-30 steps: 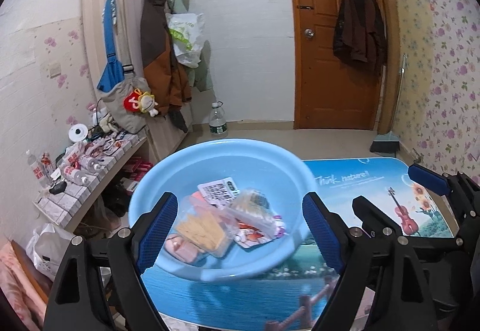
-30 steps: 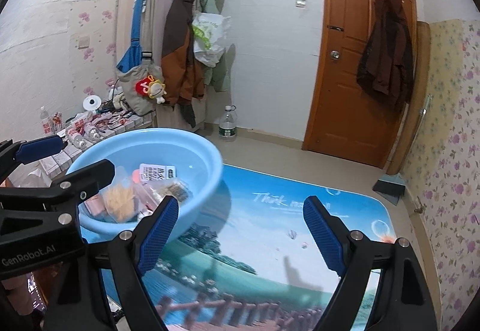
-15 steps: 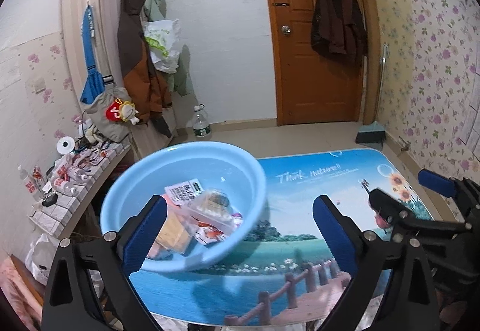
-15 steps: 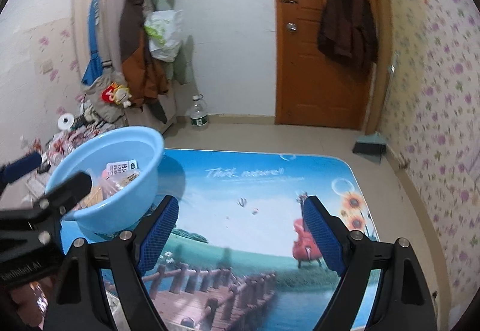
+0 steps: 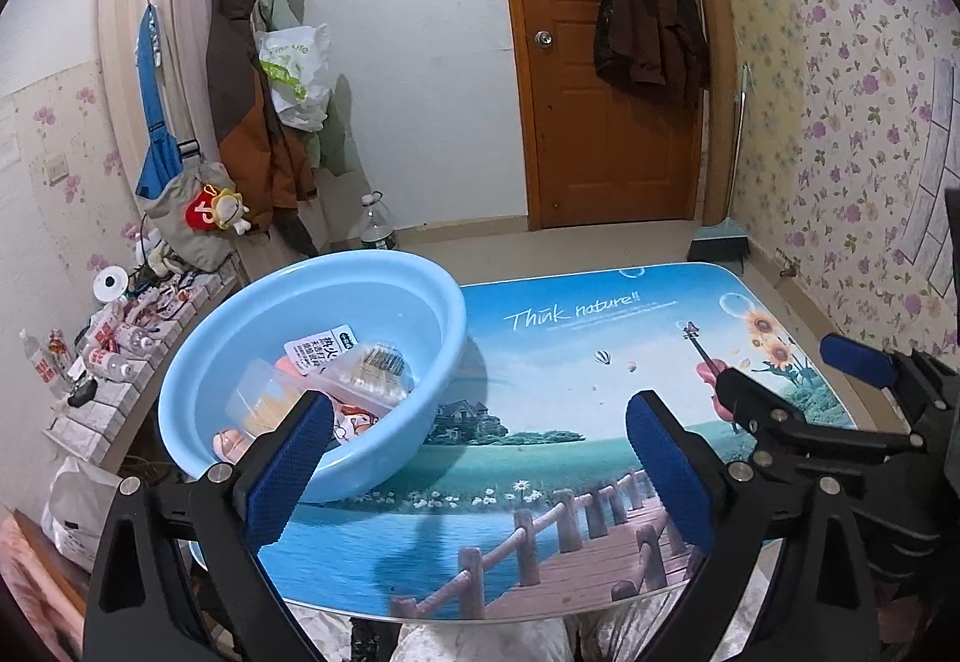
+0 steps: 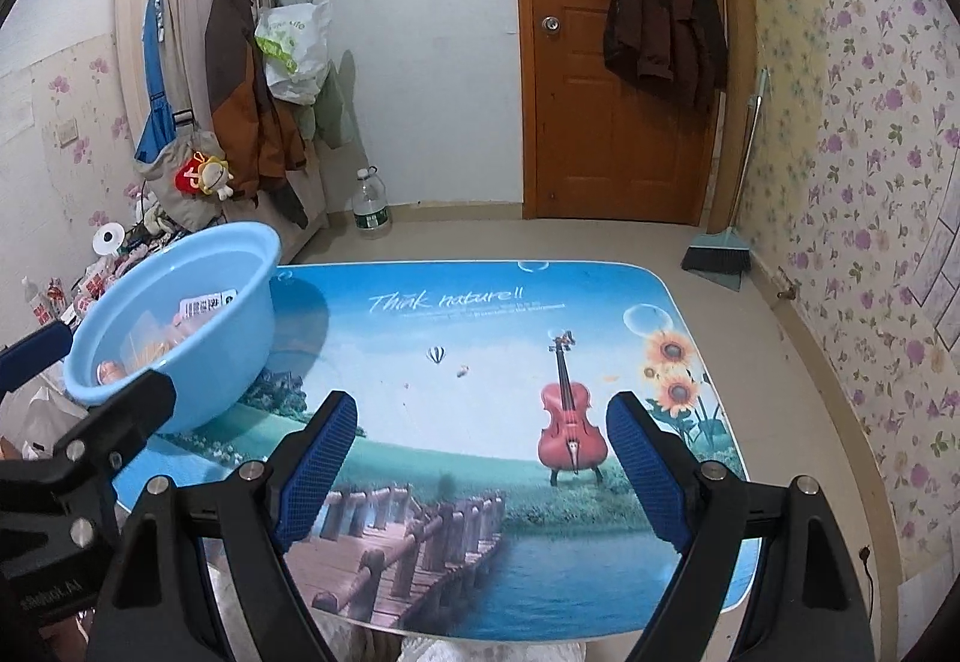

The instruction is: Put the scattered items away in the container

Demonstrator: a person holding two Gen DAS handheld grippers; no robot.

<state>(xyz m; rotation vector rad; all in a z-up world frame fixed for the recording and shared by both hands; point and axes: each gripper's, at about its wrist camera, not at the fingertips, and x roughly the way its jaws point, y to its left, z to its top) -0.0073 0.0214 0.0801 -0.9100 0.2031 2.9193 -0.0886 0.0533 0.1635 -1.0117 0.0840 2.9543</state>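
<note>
Blue-padded, the left hand-held gripper (image 5: 480, 458) gapes empty, jaws just widened. The right hand-held gripper (image 6: 480, 467) is also wide and empty. The round light-blue plastic basin (image 5: 444, 314) of packets sits left of both.

Basin (image 5: 312, 302) blocks table's (image 6: 480, 338) left corner; remaining tabletop free.

You are working in a lived-in room of a home. Floral wallpaper (image 6: 870, 182) covers the walls, jackets hang on the wooden door (image 6: 606, 62) and on the wardrobe (image 5: 180, 62), and a broom with dustpan (image 6: 720, 254) stands in the corner. A water bottle (image 6: 371, 209) sits on the tiled floor, and a low shelf (image 5: 120, 338) holds small household packets.
</note>
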